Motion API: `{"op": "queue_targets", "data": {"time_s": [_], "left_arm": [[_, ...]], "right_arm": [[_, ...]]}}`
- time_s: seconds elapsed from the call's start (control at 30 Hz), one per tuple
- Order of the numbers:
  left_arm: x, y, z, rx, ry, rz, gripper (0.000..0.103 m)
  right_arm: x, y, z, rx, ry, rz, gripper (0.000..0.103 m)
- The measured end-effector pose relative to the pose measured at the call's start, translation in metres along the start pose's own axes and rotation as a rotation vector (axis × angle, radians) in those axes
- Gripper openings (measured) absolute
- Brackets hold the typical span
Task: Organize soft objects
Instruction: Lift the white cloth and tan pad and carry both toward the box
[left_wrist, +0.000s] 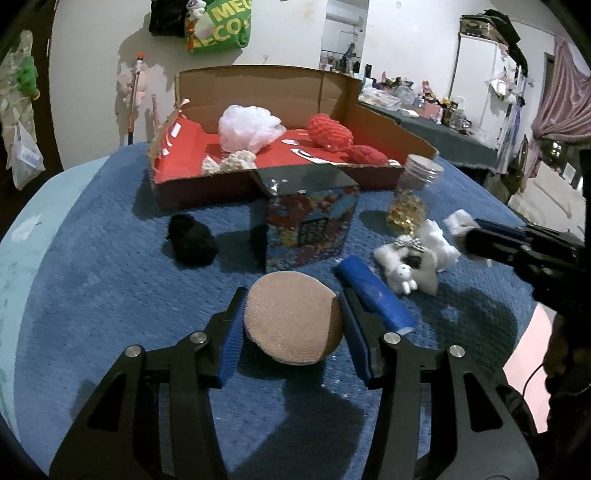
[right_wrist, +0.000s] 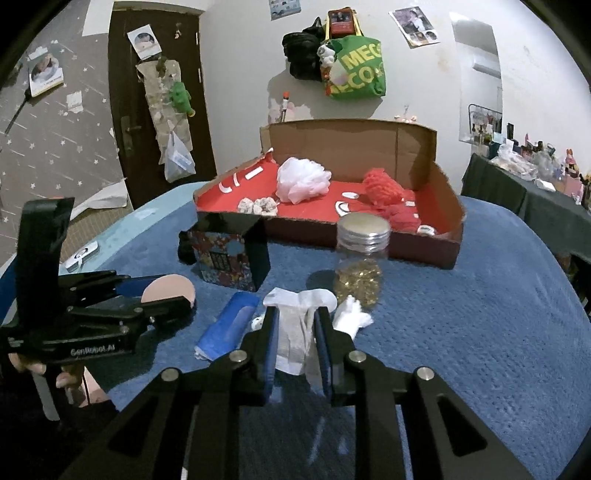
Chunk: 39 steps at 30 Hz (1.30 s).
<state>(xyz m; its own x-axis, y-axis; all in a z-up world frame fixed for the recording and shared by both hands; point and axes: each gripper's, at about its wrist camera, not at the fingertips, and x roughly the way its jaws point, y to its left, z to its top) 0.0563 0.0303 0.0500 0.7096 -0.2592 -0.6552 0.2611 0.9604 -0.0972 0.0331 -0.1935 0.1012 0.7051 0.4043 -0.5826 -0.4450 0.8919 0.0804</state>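
My left gripper (left_wrist: 291, 317) is shut on a round beige puff pad (left_wrist: 291, 317), held just above the blue cloth; it also shows in the right wrist view (right_wrist: 168, 290). My right gripper (right_wrist: 295, 332) is shut on a white soft cloth piece (right_wrist: 293, 332). A shallow cardboard box with a red floor (left_wrist: 184, 147) at the back holds a white mesh pouf (left_wrist: 247, 127), red knitted pieces (left_wrist: 330, 133) and a cream lace piece (left_wrist: 229, 162). A black fluffy object (left_wrist: 192, 240), a white plush toy (left_wrist: 406, 266) and a blue roll (left_wrist: 373, 291) lie on the cloth.
A patterned cube box (left_wrist: 310, 218) stands in front of the cardboard box. A clear jar with yellow beads and a metal lid (right_wrist: 362, 258) stands right of it. The table is covered by a blue textured cloth (right_wrist: 480, 332). A cluttered side table (right_wrist: 535, 177) is at far right.
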Motion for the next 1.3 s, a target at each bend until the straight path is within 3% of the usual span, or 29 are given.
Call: {"op": "queue_targets", "data": {"time_s": [0.43,0.7,1.3], "left_arm": [[0.003,0.028,0.032,0.062,0.026,0.069,0.047],[0.02,0.033,0.055,0.141,0.096,0.072,0.047],[0.03,0.043,0.069,0.206,0.174,0.062,0.047]], "right_arm": [[-0.001,-0.027,0.009,0.006,0.041,-0.086,0.021],[0.01,-0.045,0.018,-0.02,0.09,-0.157,0.021],[0.038,-0.075,0.036,-0.06,0.177,-0.184,0.021]]}}
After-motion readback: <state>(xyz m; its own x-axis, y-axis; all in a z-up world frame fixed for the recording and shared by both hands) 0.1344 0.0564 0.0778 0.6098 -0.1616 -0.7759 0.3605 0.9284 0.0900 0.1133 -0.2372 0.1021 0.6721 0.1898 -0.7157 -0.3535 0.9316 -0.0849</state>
